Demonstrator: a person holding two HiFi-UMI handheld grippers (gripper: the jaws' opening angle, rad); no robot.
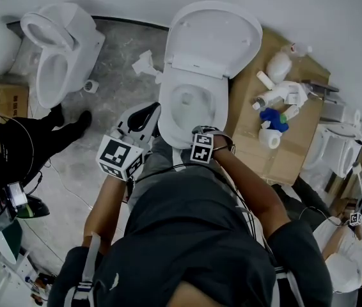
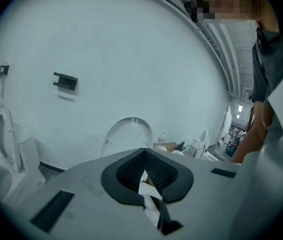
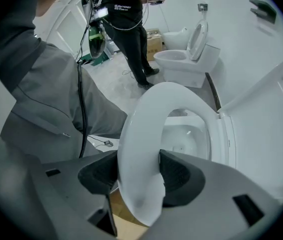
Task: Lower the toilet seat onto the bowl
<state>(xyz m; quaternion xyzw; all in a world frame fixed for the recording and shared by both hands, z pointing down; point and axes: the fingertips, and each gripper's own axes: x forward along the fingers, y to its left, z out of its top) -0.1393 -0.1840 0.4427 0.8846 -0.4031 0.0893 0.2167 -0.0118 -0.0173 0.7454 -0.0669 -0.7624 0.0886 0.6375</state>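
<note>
The white toilet (image 1: 192, 101) stands in front of me with its lid (image 1: 214, 37) raised against the wall. Its seat (image 3: 136, 149) is tipped forward, low over the bowl (image 3: 186, 139); I cannot tell whether it rests on the rim. My right gripper (image 3: 138, 171) points steeply down at the seat's front edge, both dark pads against the rim. In the head view that gripper (image 1: 197, 134) sits at the bowl's near edge. My left gripper (image 1: 144, 115) hovers left of the bowl, shut on nothing; in its own view, the gripper (image 2: 145, 169) faces the lid (image 2: 127, 136).
A second toilet (image 1: 56, 50) stands at the back left, and another (image 1: 338, 146) at the right. Flattened cardboard (image 1: 251, 139) with bottles and fittings (image 1: 277, 101) lies right of the bowl. One person stands at the left (image 1: 8, 146), another crouches at the lower right (image 1: 354, 248).
</note>
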